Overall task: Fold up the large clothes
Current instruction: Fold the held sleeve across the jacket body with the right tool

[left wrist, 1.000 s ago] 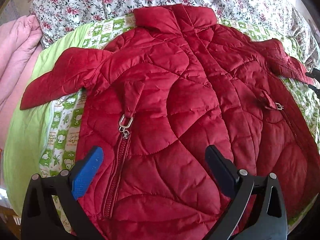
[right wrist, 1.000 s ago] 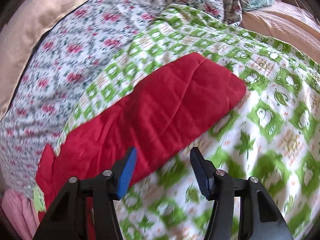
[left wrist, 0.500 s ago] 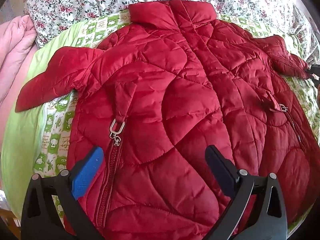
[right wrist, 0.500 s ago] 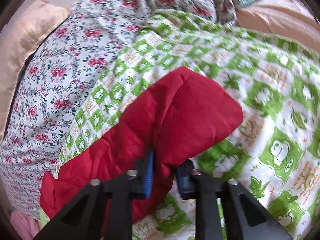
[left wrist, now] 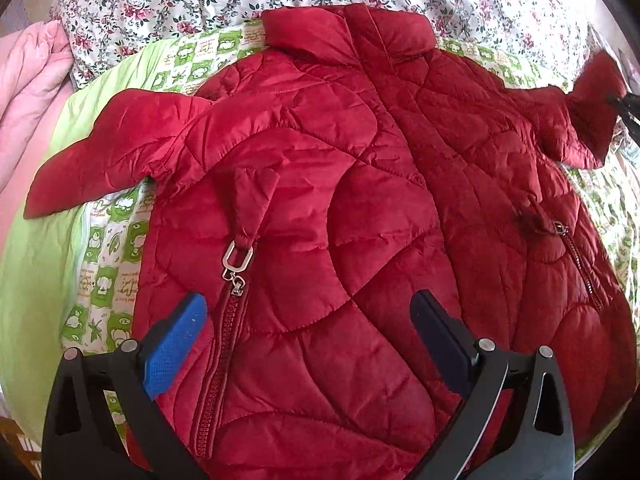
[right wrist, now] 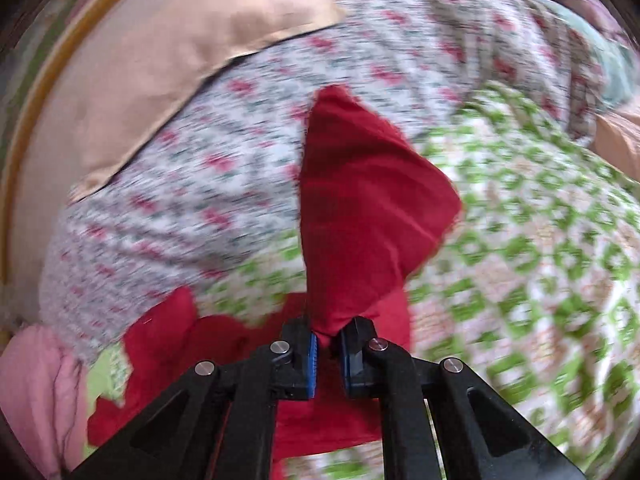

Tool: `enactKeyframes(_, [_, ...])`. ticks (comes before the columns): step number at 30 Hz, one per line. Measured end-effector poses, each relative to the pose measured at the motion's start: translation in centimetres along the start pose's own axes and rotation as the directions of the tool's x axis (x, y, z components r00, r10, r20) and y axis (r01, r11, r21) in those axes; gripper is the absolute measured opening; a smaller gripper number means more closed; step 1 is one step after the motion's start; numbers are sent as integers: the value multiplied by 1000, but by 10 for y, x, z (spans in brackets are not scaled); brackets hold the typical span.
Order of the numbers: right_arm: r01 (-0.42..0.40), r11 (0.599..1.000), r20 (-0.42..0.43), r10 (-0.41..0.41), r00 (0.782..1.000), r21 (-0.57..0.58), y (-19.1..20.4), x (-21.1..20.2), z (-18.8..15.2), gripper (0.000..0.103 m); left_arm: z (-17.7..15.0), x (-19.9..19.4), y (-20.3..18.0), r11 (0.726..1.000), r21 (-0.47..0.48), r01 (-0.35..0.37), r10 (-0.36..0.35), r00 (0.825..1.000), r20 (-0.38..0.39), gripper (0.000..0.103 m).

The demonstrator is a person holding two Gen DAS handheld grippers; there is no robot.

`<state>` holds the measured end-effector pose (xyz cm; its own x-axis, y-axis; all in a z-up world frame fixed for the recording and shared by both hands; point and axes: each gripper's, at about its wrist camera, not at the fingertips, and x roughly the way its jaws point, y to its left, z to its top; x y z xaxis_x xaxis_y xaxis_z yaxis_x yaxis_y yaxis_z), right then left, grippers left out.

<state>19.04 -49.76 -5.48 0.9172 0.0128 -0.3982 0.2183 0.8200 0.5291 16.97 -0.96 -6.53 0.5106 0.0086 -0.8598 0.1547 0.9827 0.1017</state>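
A: Nearest us, the left gripper (left wrist: 304,344) hangs wide apart over the lower front of the red jacket (left wrist: 360,240), gripping nothing.

B: The jacket's spread on the green blanket (left wrist: 40,280). Far right, the right gripper (right wrist: 329,350) is clenched on the sleeve cuff (right wrist: 360,208).

A: Carry it flat across the chest, I'd say, no bunching.

Bright, even daylight in both views, soft and nearly shadowless, with a mild sheen on the quilted red padded jacket (left wrist: 320,208). Sharp throughout in the left wrist view, apart from fisheye bending and black vignetting at the corners. Heavily motion-smeared in the right wrist view, especially across the green-and-white checked blanket (right wrist: 540,240).
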Motion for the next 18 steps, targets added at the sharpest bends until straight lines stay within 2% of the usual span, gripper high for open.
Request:
enactKeyframes(3, [-95,994,-35,94,995,-49,39,2,-11,8,3,-2,6,1000,-12,14,-14,1000,9,102])
enactKeyframes(6, [-188,980,-72,183,980,-69,74,6,-25,8,6,-4,15,997,-43,58,-57,998,13,102])
enactKeyframes(12, [-342,926,-173,315,933,-161,146,14,-60,8,11,-5,40,979,-134,154,-153,988,23,102])
enactKeyframes(16, [-412,873,-249,352,902,-260,196,21,-91,8,17,-6,60,953,-196,232,-229,973,37,102])
enactKeyframes(18, [-443,846,-294,361,885,-296,217,26,-109,8,23,-7,70,931,-230,283,-279,959,52,102])
